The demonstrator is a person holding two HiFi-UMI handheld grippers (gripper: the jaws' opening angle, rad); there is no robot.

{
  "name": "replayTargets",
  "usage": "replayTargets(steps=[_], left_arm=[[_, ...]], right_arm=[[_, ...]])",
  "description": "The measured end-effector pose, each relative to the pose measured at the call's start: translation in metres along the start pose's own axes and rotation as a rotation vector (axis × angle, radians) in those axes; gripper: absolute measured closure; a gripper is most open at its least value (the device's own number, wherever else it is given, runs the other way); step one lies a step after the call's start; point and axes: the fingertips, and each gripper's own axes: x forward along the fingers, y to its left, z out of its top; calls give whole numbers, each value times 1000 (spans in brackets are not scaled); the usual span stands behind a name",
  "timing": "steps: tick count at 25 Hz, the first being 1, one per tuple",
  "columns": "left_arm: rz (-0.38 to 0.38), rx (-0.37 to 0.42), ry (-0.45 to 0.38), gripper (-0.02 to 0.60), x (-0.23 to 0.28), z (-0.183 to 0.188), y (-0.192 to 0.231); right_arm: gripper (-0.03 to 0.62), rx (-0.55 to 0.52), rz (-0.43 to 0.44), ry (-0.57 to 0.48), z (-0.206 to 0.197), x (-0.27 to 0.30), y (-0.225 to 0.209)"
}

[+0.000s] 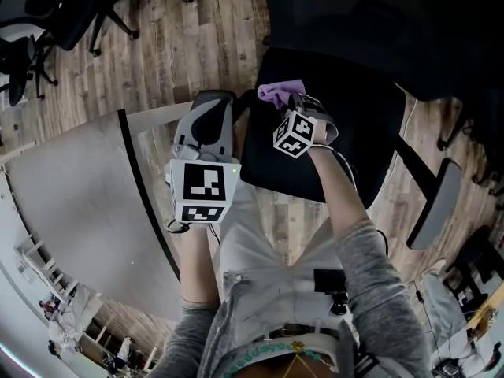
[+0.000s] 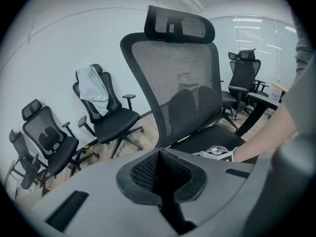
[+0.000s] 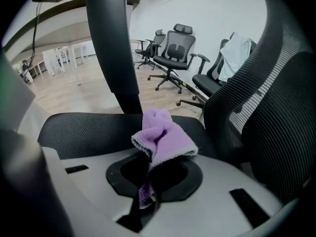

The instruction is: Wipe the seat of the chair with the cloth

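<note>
Nearest, the left claw (image 2: pixel 159 153) was pressed together with nothing in it, held just beside the chair (image 2: pixel 173 78). Further off, the right claw (image 3: pixel 148 164) pinched the purple cloth (image 3: pixel 164 135) over the black seat (image 3: pixel 84 132), close to the backrest (image 3: pixel 276 107).

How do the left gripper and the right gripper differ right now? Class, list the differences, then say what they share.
The left gripper has its jaws together on nothing, while the right gripper is shut on the purple cloth. The left gripper is held beside the chair seat, off its edge, while the right gripper is over the seat. Both carry a marker cube.
</note>
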Motion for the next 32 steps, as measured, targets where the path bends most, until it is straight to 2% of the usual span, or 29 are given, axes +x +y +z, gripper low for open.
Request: replayTargets(steps=[32], left_arm=[[7, 3, 0, 574, -1, 1, 1]], right_arm=[[546, 73, -35, 119, -84, -24, -22]])
